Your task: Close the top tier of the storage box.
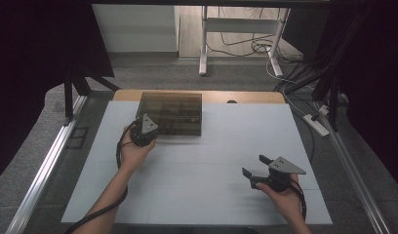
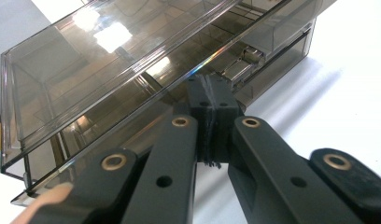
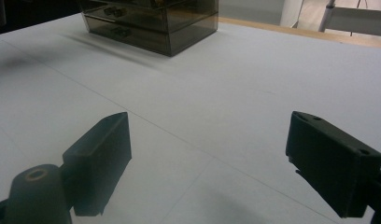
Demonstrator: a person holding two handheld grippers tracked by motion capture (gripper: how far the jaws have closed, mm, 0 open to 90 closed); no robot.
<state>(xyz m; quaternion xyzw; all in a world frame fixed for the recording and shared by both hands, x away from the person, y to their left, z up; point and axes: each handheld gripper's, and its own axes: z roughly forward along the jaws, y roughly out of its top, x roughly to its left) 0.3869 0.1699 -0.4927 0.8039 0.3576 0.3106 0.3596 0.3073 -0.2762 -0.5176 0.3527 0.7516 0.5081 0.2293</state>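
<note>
Drawer box (image 1: 171, 114) on table (image 1: 211, 185) — left gripper (image 2: 212, 100) clenched at its front edge, drawers not yet out; right gripper (image 3: 209, 158) released, idle.

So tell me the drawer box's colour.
Smoky, see-through dark grey drawer box; left gripper view shows it best.

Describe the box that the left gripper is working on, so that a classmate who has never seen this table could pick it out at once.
On the white table top, look to the far left part, just before the wooden edge. There stands a smoky, see-through plastic drawer box, with the shut left gripper at its front. It is the sole dark, boxy object on the sheet.
</note>
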